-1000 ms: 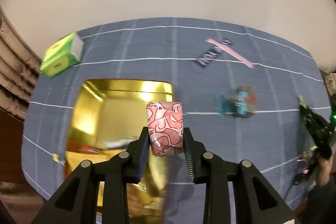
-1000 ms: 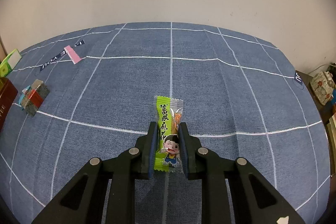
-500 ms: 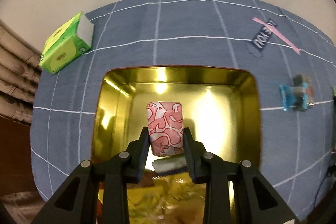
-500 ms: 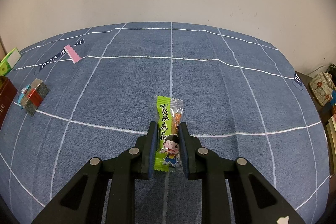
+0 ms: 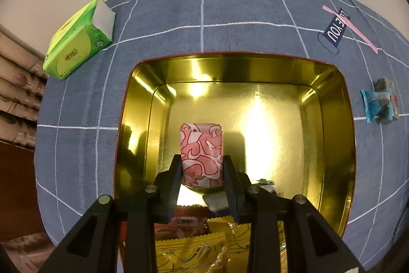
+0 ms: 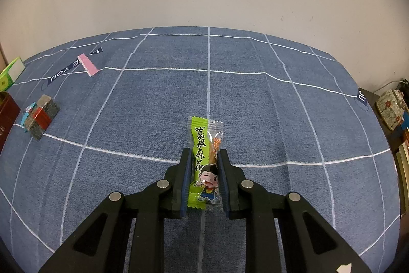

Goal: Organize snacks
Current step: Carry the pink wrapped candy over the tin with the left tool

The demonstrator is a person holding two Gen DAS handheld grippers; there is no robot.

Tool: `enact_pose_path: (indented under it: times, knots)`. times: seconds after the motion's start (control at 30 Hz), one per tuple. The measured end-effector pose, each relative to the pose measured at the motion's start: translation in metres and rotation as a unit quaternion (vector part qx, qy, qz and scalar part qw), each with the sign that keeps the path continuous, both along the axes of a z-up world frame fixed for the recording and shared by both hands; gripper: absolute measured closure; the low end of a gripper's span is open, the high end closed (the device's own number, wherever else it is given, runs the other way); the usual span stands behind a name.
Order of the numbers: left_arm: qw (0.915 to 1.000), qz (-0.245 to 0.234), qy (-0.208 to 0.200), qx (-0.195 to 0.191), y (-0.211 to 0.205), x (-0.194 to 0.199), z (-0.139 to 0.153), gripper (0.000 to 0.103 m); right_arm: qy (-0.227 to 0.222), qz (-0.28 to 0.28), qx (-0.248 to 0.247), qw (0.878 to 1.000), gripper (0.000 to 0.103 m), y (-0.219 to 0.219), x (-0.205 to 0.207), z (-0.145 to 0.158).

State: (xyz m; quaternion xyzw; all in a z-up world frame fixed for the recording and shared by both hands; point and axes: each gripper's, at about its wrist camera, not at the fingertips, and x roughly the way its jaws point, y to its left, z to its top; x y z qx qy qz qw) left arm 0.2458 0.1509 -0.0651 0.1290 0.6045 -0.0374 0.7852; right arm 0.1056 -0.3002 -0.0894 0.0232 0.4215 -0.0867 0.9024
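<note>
My left gripper [image 5: 202, 166] is clamped on the pink snack [image 5: 201, 154], one finger against each side of the wrapper. It holds the snack above the open gold tin [image 5: 329, 134]. Below and just behind the fingers, at the near end of the tin, lie gold wrappers [image 5: 194, 251] and a small silver packet [image 5: 216, 201]. The middle and far part of the tin floor is bare metal. The tin sits on the blue cloth [image 5: 76, 145] with its white grid lines. To the right of the tin, apart from it, lies a blue and grey snack [image 5: 381, 106]. Further back on the right is a dark label [image 5: 334, 27] crossed by a pink strip [image 5: 350, 27]. At the far left stands a green tissue pack [image 5: 79, 40], close to the cloth edge.

My right gripper [image 6: 204, 179] is closed on the green snack [image 6: 204, 160], gripping its lower half; the upper half projects forward past the fingertips. Whether the snack touches the cloth below it, I cannot tell. Far left in this view lies the blue and grey snack, with the tin's red outer wall at the frame edge.
</note>
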Motion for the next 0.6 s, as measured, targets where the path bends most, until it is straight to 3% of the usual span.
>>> enact_pose_path:
  times: [0.27, 0.43, 0.6]
  knots:
    - [0.9999, 0.004, -0.010, 0.007, 0.007, -0.009, 0.001, 0.071, 0.001, -0.001, -0.009, 1.000, 0.084, 0.002, 0.000, 0.000]
    - [0.9997, 0.000, -0.025, 0.005, 0.003, -0.021, 0.011, 0.054, 0.001, -0.002, -0.013, 1.000, 0.084, 0.002, 0.000, 0.000]
    - [0.9994, 0.012, -0.030, -0.013, 0.010, -0.030, 0.023, 0.052, 0.002, -0.003, -0.015, 1.000, 0.084, 0.003, 0.000, 0.000]
